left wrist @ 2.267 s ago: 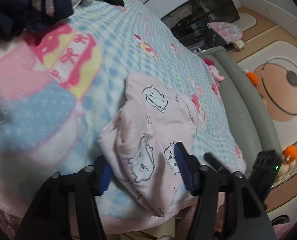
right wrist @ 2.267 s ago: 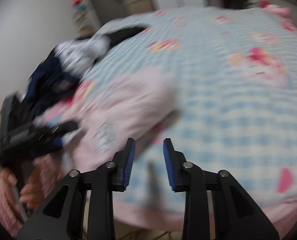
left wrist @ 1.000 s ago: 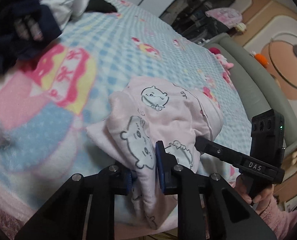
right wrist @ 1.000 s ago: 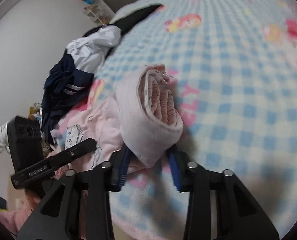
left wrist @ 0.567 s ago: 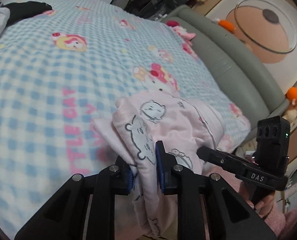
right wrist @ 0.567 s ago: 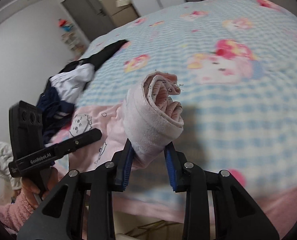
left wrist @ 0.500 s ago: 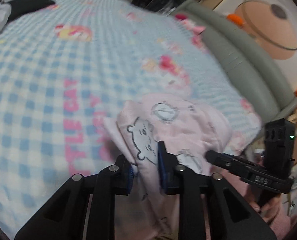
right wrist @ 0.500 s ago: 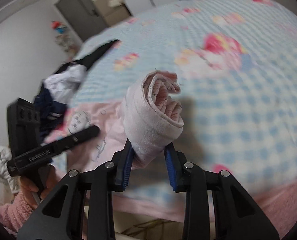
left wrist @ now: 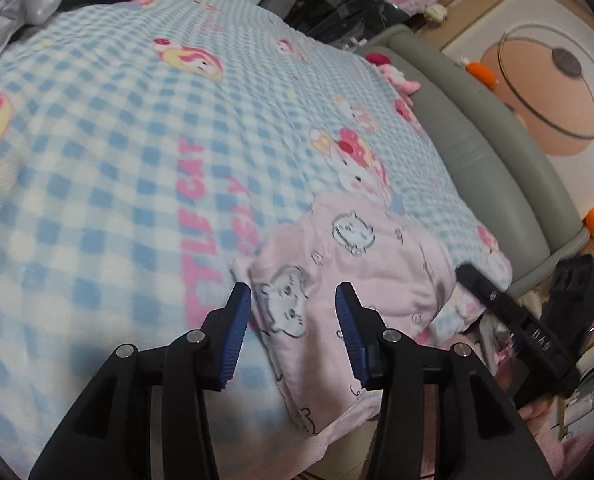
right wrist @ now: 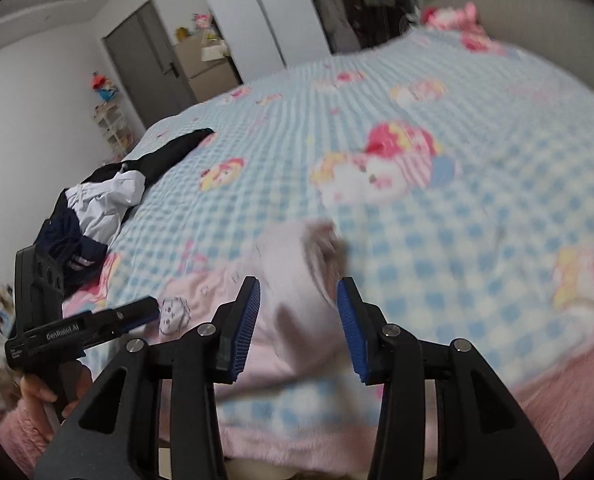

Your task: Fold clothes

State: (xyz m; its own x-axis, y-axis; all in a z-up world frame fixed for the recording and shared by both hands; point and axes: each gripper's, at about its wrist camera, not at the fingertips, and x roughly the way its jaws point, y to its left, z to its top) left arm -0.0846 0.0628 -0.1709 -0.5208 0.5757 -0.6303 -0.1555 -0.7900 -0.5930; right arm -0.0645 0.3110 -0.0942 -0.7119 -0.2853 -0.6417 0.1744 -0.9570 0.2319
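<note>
Left gripper, jaws just been opening, stands apart over the folded pink pyjama piece, pads clear of the cloth. Right gripper has been opening too, the blurred rolled end of the garment between its blue pads; contact there is too smeared to call. The garment lies at the lower-right edge of the checked blanket. Only the left view shows the grey bed frame at right; only the right view shows the dark clothes pile at far left. Bare blanket spreads between them.
</note>
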